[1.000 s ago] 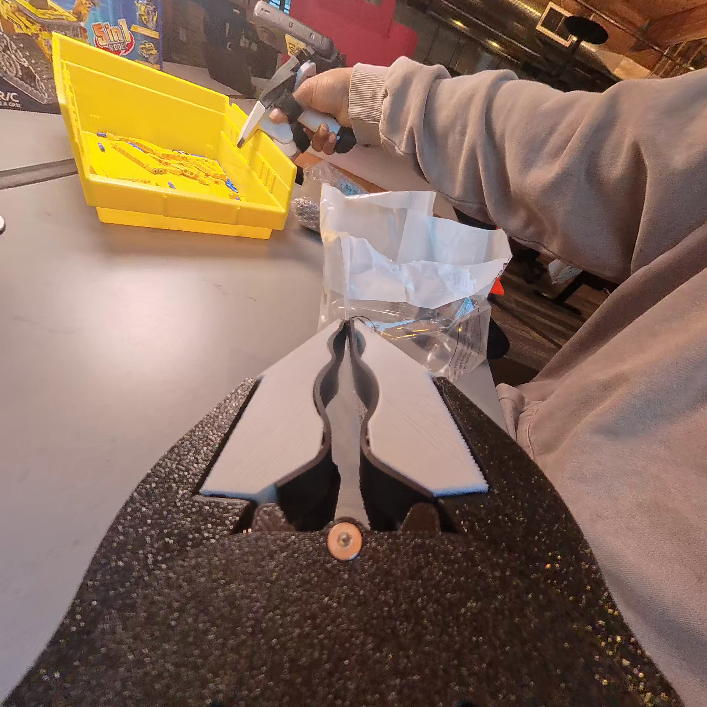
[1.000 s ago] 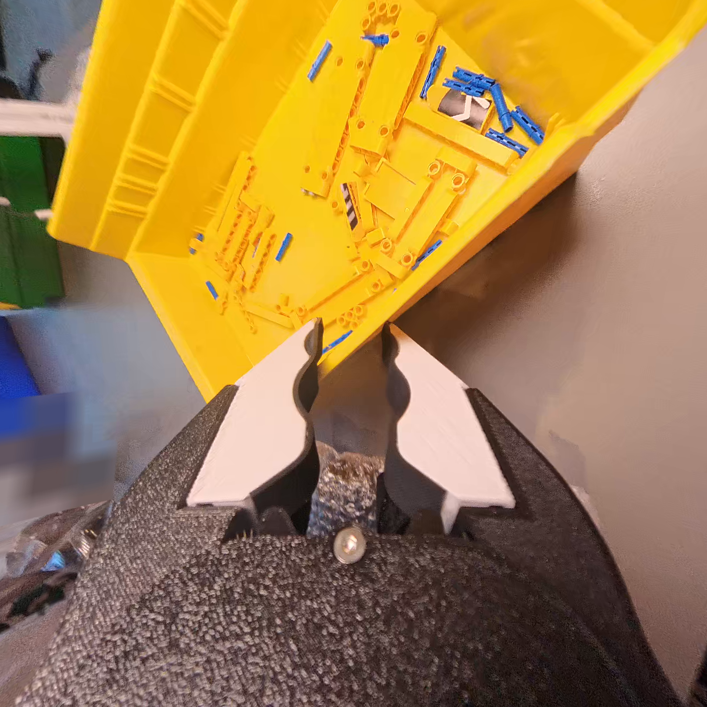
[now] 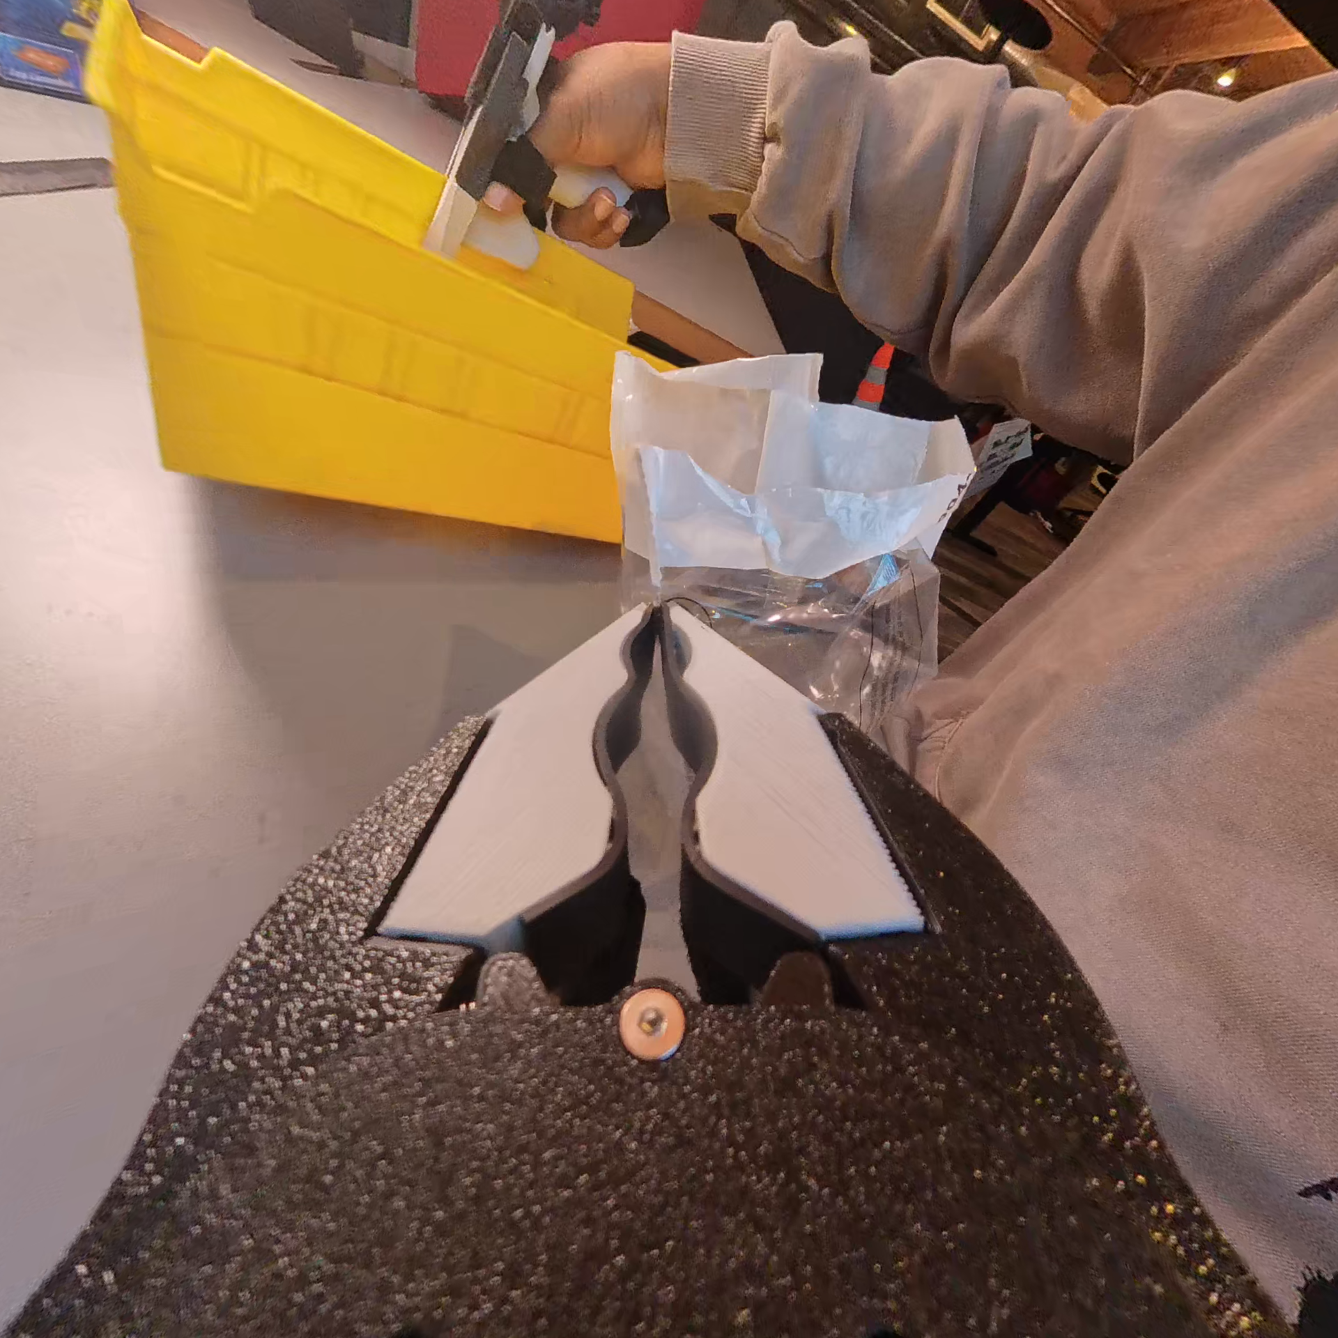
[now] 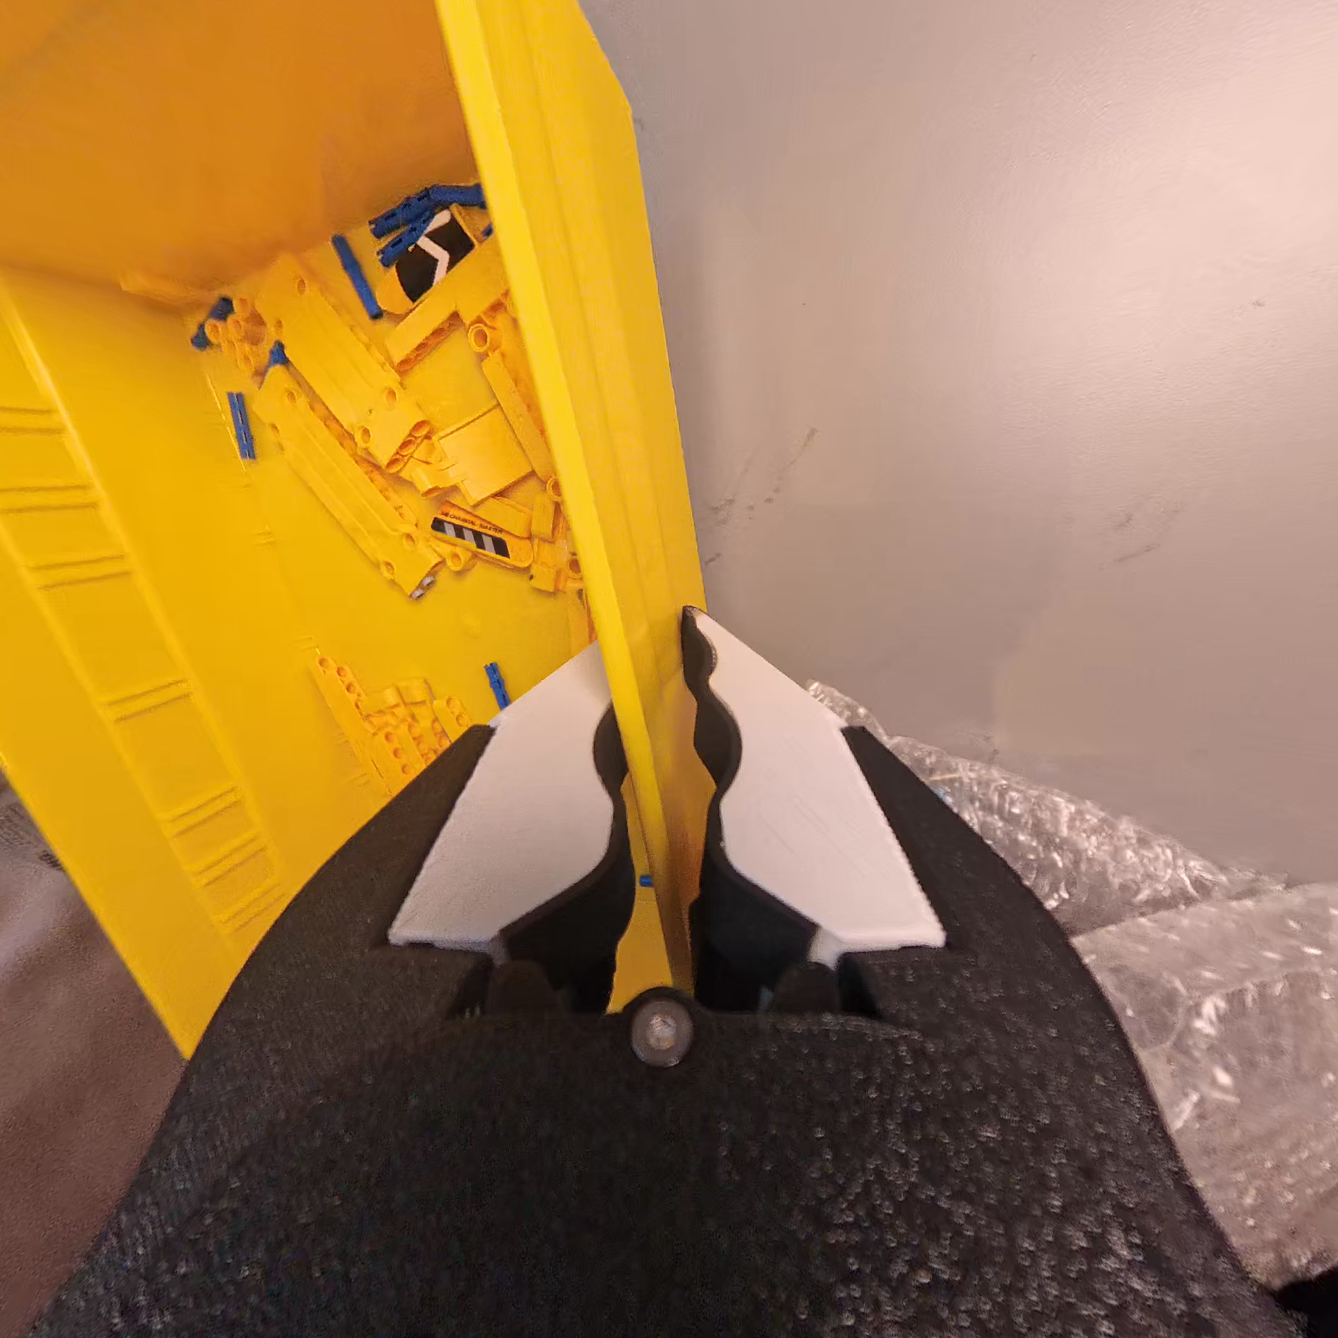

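My left gripper [image 3: 657, 612] is shut on the lower edge of a clear plastic bag [image 3: 767, 492] with a white top, which stands open beside the yellow bin [image 3: 362, 376]. My right gripper [image 4: 648, 637] is shut on the bin's side wall [image 4: 579, 362]; it also shows in the left wrist view [image 3: 463, 232], held by a hand. The bin is tilted, one side lifted off the grey table [image 3: 181, 688]. Several yellow beams and blue pins [image 4: 405, 449] lie heaped against the gripped wall inside the bin.
Bubble wrap [image 4: 1086, 854] lies on the table to the right of my right gripper. A grey sleeve [image 3: 1013, 253] crosses above the bag. A printed box [image 3: 43, 51] stands behind the bin. An orange cone [image 3: 872, 376] shows far off. Left tips to right tips: about 35 cm.
My right gripper has closed on the bin's wall and tipped the bin up. The loose pieces have slid towards the gripped wall. My left gripper still holds the bag.
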Demonstrator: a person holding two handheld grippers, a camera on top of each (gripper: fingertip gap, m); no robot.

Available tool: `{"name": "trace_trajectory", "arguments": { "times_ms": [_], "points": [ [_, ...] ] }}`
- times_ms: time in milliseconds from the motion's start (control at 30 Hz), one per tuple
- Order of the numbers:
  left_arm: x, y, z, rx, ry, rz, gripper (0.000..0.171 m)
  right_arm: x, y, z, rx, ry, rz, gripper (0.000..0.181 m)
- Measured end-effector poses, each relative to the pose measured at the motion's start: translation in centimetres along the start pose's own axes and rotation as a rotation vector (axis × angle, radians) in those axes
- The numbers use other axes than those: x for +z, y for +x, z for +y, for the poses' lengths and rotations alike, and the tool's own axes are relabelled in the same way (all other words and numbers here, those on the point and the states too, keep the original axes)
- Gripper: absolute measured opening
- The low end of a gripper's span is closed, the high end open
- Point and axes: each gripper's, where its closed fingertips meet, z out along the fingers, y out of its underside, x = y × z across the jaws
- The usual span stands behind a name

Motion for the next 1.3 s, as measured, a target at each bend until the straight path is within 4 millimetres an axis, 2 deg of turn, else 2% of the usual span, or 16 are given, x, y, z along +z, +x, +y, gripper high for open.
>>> {"name": "trace_trajectory", "arguments": {
  "times_ms": [133,200,333,467,567,700,867,1033,1167,1300],
  "points": [
    [0.4,0.5,0.2,-0.001,-0.009,0.019,0.0,-1.5,-1.5,0.6,-0.095,-0.017,0.086,0.003],
    [0.5,0.6,0.3,0.006,-0.015,0.023,0.0,-2.6,-2.2,0.1,-0.131,-0.007,0.127,0.003],
    [0.4,1.3,0.2,0.046,-0.018,0.054,0.0,-4.7,-5.1,-2.2,-0.233,0.004,0.184,0.003],
    [0.2,2.2,0.2,0.099,-0.018,0.091,0.0,-6.2,-9.2,-5.6,-0.379,0.008,0.247,0.003],
    [0.1,1.9,0.3,0.081,-0.016,0.078,0.0,-6.5,-11.9,-7.9,-0.46,0.001,0.287,0.003],
    [-0.1,1.0,0.6,0.064,-0.027,0.043,0.0,-4.9,-13.7,-9.8,-0.507,-0.039,0.317,0.003],
    [-0.2,0.3,0.9,0.045,-0.048,0.013,0.0,-0.8,-13.7,-10.1,-0.481,-0.104,0.292,0.003],
    [-0.6,-0.4,1.0,0.024,-0.052,-0.011,0.0,2.9,-11.2,-8.5,-0.387,-0.127,0.238,0.005],
    [-0.9,-0.8,0.9,0.012,-0.043,-0.016,0.0,4.0,-9.9,-6.5,-0.289,-0.113,0.123,0.011],
    [-1.4,-0.6,0.2,0.028,-0.016,-0.002,0.0,3.5,-9.7,-4.0,-0.273,-0.134,-0.026,0.026]
  ]
}}
